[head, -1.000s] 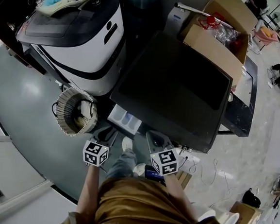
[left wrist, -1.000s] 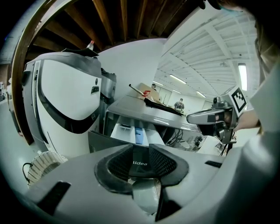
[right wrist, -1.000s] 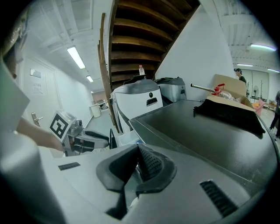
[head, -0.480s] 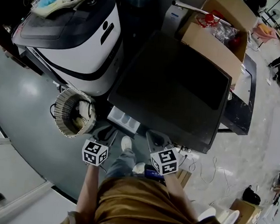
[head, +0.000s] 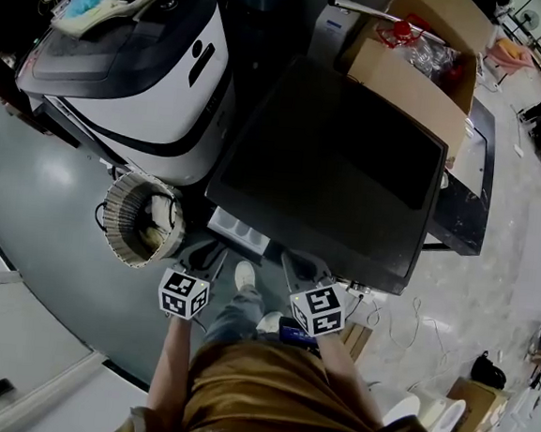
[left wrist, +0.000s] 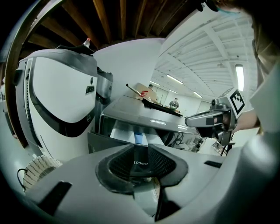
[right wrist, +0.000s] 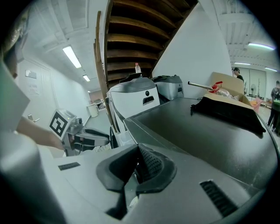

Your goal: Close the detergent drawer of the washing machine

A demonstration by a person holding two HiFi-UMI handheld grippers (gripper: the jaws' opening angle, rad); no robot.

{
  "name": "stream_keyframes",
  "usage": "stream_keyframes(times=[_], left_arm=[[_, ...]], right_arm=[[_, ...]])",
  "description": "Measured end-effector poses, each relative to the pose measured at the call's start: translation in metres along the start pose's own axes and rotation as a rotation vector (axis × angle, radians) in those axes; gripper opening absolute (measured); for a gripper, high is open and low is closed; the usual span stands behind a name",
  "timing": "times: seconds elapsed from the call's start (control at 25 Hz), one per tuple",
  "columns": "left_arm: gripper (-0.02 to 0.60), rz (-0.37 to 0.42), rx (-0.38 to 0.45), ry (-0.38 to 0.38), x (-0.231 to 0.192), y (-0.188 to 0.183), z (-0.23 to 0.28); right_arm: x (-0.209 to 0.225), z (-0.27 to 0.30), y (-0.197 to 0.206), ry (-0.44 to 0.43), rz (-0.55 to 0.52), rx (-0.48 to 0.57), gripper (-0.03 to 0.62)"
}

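The dark-topped washing machine [head: 336,164] stands in front of me. Its white detergent drawer [head: 239,231] sticks out from the front left corner, and its compartments show in the left gripper view [left wrist: 135,133]. My left gripper [head: 206,256] hovers just short of the drawer front. It is open by a narrow gap with nothing in it [left wrist: 139,146]. My right gripper [head: 302,268] is by the machine's front edge to the right of the drawer. It is shut and empty [right wrist: 138,148].
A white top-loading machine [head: 142,67] stands to the left, with a wicker basket [head: 143,216] on the floor beside it. An open cardboard box [head: 420,68] sits behind the washer. My shoes [head: 244,276] are between the grippers.
The head view has shifted slightly. Both grippers and the drawer keep their places.
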State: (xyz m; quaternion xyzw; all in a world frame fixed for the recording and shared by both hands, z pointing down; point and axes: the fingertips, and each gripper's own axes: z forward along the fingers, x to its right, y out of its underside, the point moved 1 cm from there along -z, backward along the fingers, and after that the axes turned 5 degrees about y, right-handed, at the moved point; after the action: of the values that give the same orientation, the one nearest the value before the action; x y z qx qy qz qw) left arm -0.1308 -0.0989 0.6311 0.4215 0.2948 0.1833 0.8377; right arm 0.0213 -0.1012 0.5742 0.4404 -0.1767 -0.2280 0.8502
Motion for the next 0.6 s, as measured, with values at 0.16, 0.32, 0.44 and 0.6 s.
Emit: stream_keyframes(times=[0.16, 0.32, 0.44, 0.6], left_arm=[[0.117, 0.003, 0.0, 0.005, -0.001, -0.003, 0.003], [0.114, 0.007, -0.003, 0.009, -0.003, -0.005, 0.007], [0.109, 0.006, -0.003, 0.014, -0.004, -0.007, 0.009], [0.104, 0.008, 0.0, 0.02, -0.006, -0.011, 0.013]], right_arm=[[0.002, 0.0, 0.001, 0.005, 0.005, -0.003, 0.012], [0.006, 0.001, 0.0, 0.014, 0.014, -0.003, 0.012], [0.009, 0.002, 0.001, 0.019, 0.021, -0.006, 0.012], [0.012, 0.004, 0.001, 0.026, 0.025, -0.004, 0.012]])
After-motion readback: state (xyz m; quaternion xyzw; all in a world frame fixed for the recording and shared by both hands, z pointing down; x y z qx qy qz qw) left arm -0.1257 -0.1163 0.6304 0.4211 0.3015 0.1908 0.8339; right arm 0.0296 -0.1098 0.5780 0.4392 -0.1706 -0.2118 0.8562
